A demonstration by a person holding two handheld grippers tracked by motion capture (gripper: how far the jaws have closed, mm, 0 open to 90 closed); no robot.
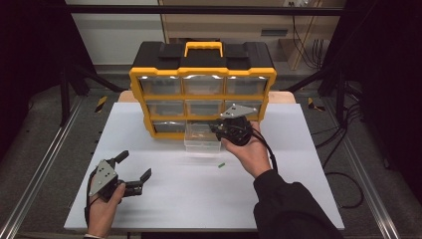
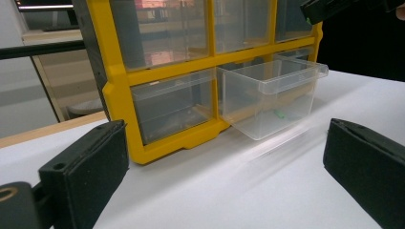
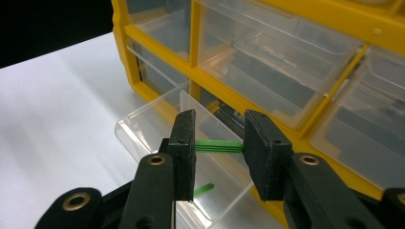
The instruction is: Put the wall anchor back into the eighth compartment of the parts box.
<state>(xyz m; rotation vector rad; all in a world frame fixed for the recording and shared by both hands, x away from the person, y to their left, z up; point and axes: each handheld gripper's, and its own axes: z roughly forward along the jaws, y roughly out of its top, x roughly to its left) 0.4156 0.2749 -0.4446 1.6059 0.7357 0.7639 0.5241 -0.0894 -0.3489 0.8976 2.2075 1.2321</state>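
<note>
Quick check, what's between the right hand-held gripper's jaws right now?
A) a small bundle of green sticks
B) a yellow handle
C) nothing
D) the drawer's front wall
A: in the right gripper view the right hand-held gripper is clamped on the green sticks, which span the gap between its pads, above the pulled-out clear drawer of the yellow organizer.

Yellow-and-black organizer (image 1: 201, 69); clear drawer (image 1: 202, 140); green sticks (image 3: 218, 146); black fingers (image 3: 184, 148).
</note>
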